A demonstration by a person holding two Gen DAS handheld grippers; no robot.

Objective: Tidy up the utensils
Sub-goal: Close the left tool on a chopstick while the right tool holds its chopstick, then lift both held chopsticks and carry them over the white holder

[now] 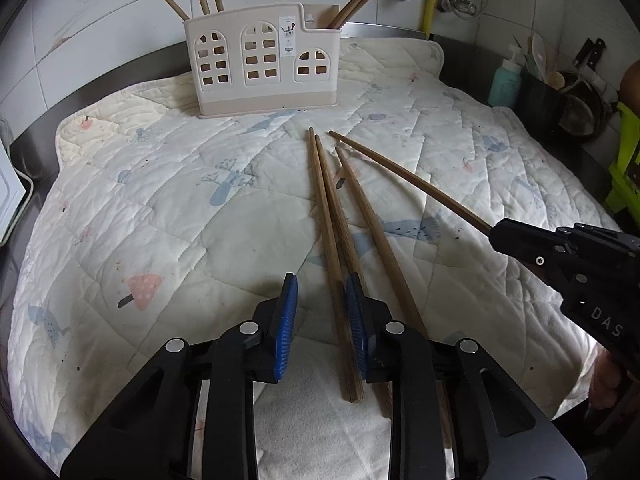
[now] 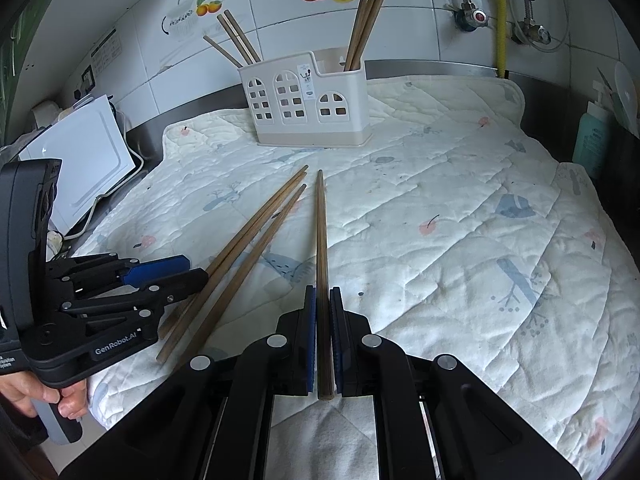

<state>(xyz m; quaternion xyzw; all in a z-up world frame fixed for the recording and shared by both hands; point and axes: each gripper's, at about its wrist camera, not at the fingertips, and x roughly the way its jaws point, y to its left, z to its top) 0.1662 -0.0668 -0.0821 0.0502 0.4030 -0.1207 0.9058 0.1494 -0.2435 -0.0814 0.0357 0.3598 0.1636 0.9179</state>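
Note:
A cream utensil holder with window cut-outs stands at the far side of the quilted mat; several wooden chopsticks stick out of its left and right compartments. It also shows in the right wrist view. Three loose chopsticks lie on the mat. My left gripper is open, its blue pads either side of one of them near its thick end. My right gripper is shut on a fourth chopstick, which points toward the holder. In the left wrist view the right gripper holds that chopstick at the right.
A quilted mat covers the steel counter. A white board and cable lie at the left edge. A teal bottle, dark pots and a green rack sit at the right. Pipes and valves run along the tiled back wall.

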